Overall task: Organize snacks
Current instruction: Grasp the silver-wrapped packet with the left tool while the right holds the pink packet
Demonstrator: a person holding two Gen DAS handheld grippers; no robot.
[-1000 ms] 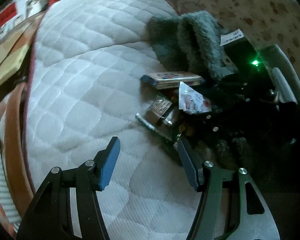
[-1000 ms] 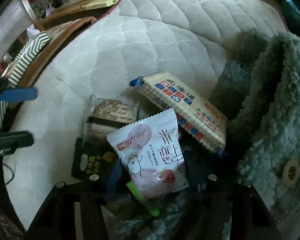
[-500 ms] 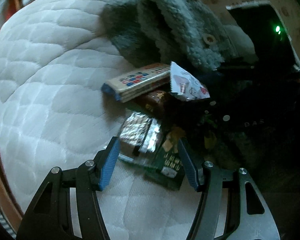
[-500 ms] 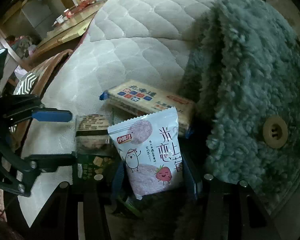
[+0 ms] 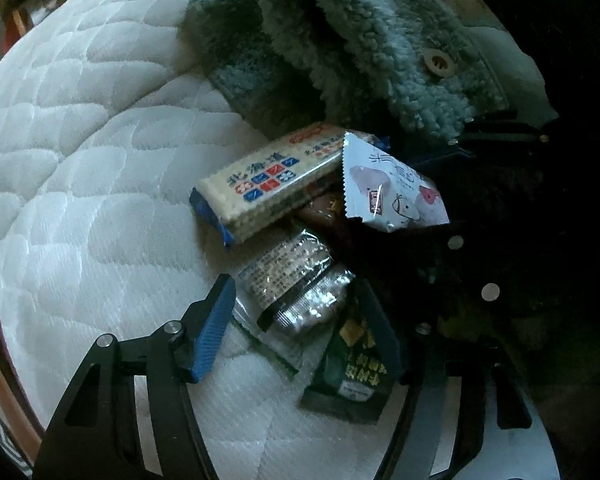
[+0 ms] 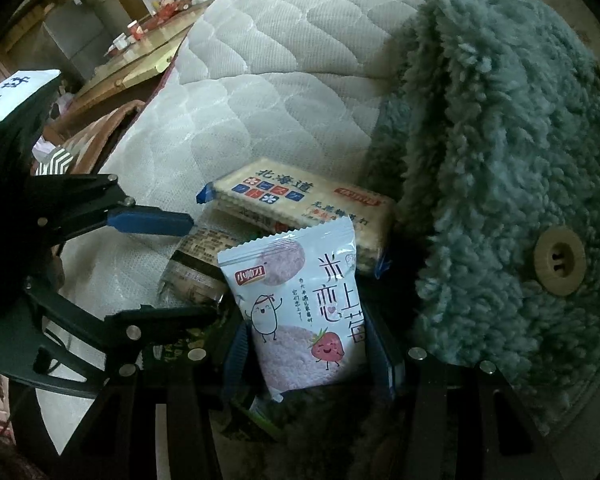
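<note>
Several snack packets lie heaped on a white quilted mattress (image 5: 80, 160). My right gripper (image 6: 308, 360) is shut on a pale blue rice-cracker pouch (image 6: 300, 304) with a strawberry print, held upright; the same pouch (image 5: 388, 192) shows in the left wrist view. Behind it lies a long cracker pack (image 5: 268, 184) (image 6: 300, 204). My left gripper (image 5: 300, 320) (image 6: 188, 268) points down over the pile with its jaws opening. A silver-and-clear packet (image 5: 296, 284) and a dark green packet (image 5: 352, 368) lie between its blue pads (image 5: 216, 324), which do not press on them.
A teal fleece garment (image 5: 380, 40) (image 6: 500, 160) with a wooden button lies right behind the pile. A brown packet (image 5: 324, 208) is half buried under the cracker pack. Beyond the mattress's left edge stand a wooden table (image 6: 140, 60) and a chair back (image 6: 100, 132).
My left gripper has come in over the pile and down, so the silver and green packets now sit between its jaws, which stand wider. The right gripper still holds the pouch and has rolled a little.
</note>
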